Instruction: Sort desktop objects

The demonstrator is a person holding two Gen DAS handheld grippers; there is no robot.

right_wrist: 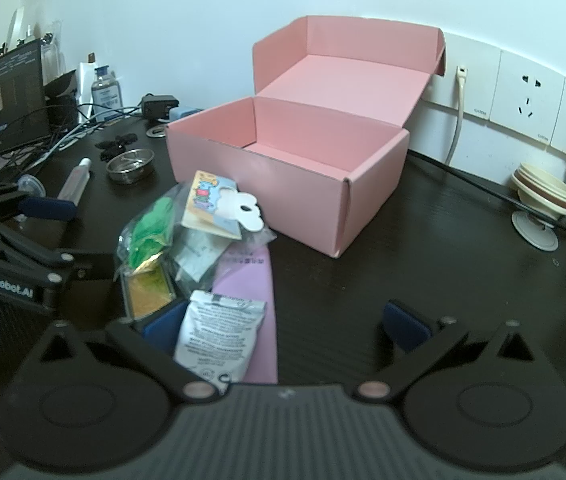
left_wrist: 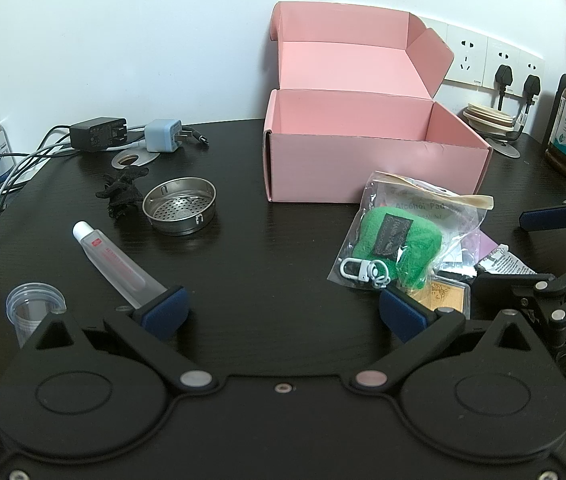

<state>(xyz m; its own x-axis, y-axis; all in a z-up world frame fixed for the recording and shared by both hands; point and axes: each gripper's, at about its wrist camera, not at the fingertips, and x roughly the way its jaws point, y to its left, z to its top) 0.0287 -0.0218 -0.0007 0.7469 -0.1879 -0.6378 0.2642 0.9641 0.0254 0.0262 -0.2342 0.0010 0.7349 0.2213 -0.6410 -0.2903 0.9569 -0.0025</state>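
We note a bag pile (left_wrist: 411,236) lower right before the empty pink box (left_wrist: 363,160); strainer (left_wrist: 179,210) left; both grippers' fingers (left_wrist: 165,307) apart.

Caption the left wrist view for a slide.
Open left gripper faces an empty pink box, tube and strainer.

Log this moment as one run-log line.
stage: start, nothing gripped | left gripper: open, empty | right gripper: open, over white sachet | pink box: lid open, empty | tube, strainer: on desk
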